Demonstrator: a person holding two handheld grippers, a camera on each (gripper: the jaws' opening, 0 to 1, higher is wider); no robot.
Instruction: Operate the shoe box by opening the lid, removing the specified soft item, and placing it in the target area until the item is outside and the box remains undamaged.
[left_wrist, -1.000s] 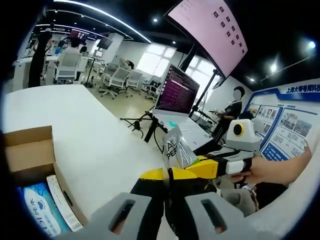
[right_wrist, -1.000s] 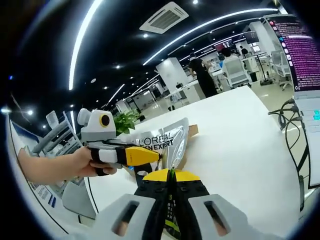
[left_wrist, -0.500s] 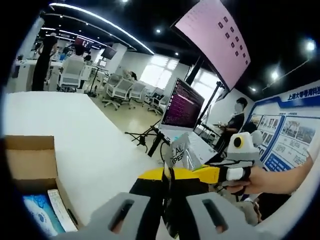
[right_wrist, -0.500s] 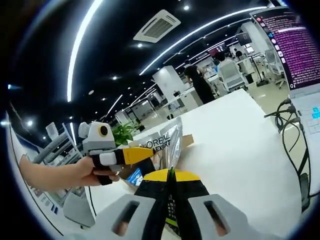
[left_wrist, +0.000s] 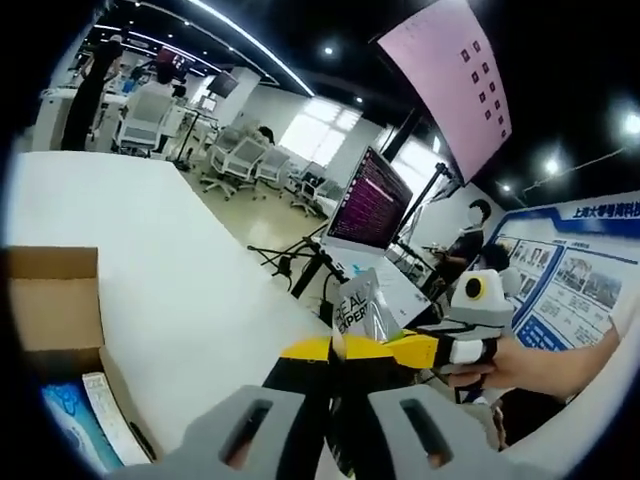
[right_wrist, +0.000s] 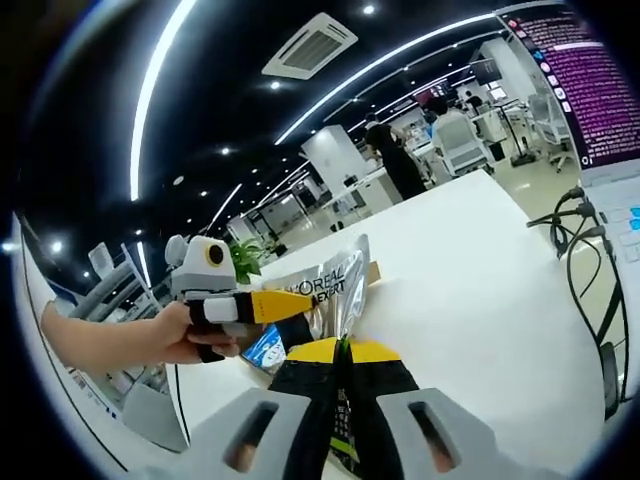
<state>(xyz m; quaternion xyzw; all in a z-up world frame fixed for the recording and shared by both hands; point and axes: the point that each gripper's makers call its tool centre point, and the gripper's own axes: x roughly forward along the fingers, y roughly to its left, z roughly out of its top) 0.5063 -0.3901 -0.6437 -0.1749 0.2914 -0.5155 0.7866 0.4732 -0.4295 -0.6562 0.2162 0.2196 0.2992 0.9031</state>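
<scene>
A silver L'Oreal pouch (left_wrist: 358, 306) hangs in the air above the white table (left_wrist: 180, 260). My left gripper (left_wrist: 337, 349) is shut on its lower edge. My right gripper (left_wrist: 425, 346) comes in from the right, held by a hand, and pinches the same pouch. In the right gripper view the pouch (right_wrist: 335, 288) stands upright between my right gripper's (right_wrist: 343, 351) shut jaws, and the left gripper (right_wrist: 275, 305) clamps its left side. The open cardboard shoe box (left_wrist: 50, 300) sits at the left with a blue pack (left_wrist: 68, 432) inside.
A laptop (left_wrist: 366, 200) with cables (left_wrist: 290, 262) lies at the table's far side, and a large screen (left_wrist: 450, 70) hangs overhead. A person (left_wrist: 466, 236) stands behind. In the right gripper view, a laptop (right_wrist: 592, 100) and cables (right_wrist: 590, 290) are at the right, a plant (right_wrist: 250, 266) behind.
Both grippers keep their hold on the pouch. The views have shifted a little with the hands; the box sits slightly further left in the left gripper view.
</scene>
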